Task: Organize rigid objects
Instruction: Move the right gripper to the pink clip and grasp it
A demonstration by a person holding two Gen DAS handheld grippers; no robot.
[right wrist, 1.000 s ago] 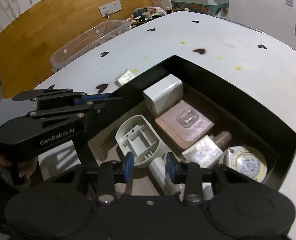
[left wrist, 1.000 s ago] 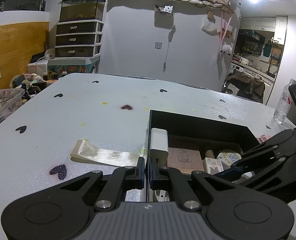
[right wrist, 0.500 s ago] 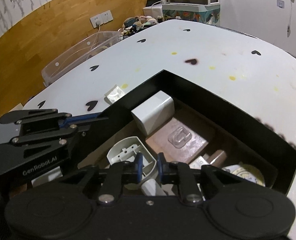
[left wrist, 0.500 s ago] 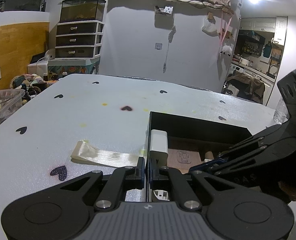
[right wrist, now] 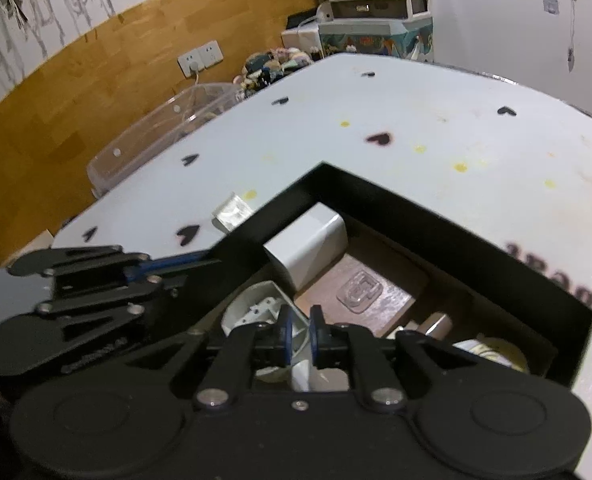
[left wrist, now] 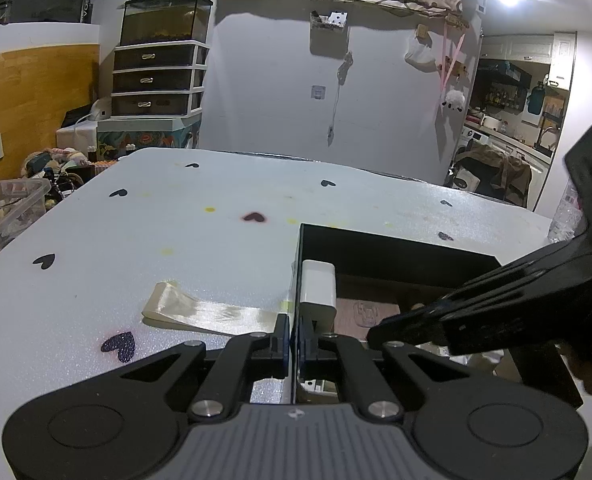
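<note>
Right wrist view, right tongs [right wrist: 299, 334] now clenched on grey plastic piece [right wrist: 256, 312], left tongs [left wrist: 295, 338] clamped on black box [left wrist: 396, 250] wall

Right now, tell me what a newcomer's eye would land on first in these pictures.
The black box on the heart-dotted table, crowded with small things, draws the eye first. A white charger block sits in its far corner beside a brown slab. The left gripper is clamped on the box's wall, while the right gripper pinches a grey-white plastic piece inside.
</note>
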